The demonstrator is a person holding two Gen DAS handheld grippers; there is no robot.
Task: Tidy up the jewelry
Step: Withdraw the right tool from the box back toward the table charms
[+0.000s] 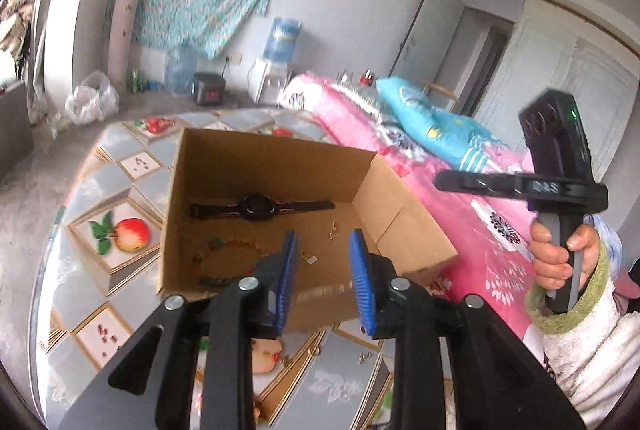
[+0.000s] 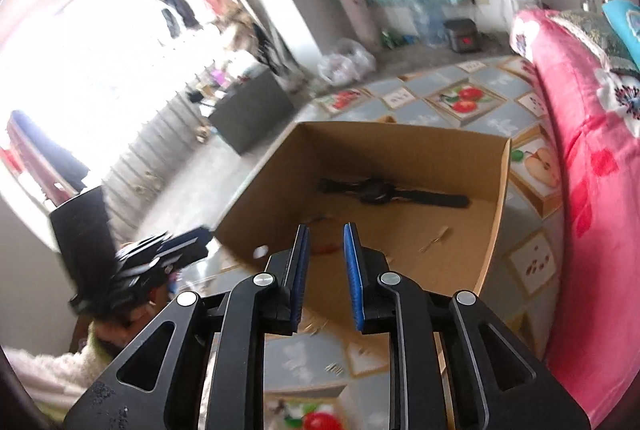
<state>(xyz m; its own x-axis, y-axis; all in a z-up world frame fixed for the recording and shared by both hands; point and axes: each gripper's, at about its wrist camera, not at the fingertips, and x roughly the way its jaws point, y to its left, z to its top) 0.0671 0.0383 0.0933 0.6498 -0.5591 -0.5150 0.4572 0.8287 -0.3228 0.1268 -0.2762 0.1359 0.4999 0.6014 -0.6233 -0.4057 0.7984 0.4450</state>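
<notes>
Both the left gripper [image 1: 323, 258] and right gripper [image 2: 327, 258] hang released, blue pads apart and empty, above the open brown cardboard box [image 1: 404, 222]. Inside lie a black wristwatch [image 1: 256, 207], a beaded bracelet [image 1: 230, 250] and small gold earrings [image 1: 332, 232]. Tiny pieces on the fruit-patterned tablecloth [image 1: 120, 189] could slip the pads.

The right gripper [image 2: 326, 262] hangs over the cardboard box [image 2: 490, 230], fingers [image 2: 352, 270] apart, empty; a black watch [image 2: 394, 193] lies inside the box; pink bedding [image 2: 592, 189] beside it.

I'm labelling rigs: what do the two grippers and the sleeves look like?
Both the left gripper and the right gripper have black linkage arms with silver pivot bolts and blue ribbed pads. The sleeve is white fleece with a green cuff.
</notes>
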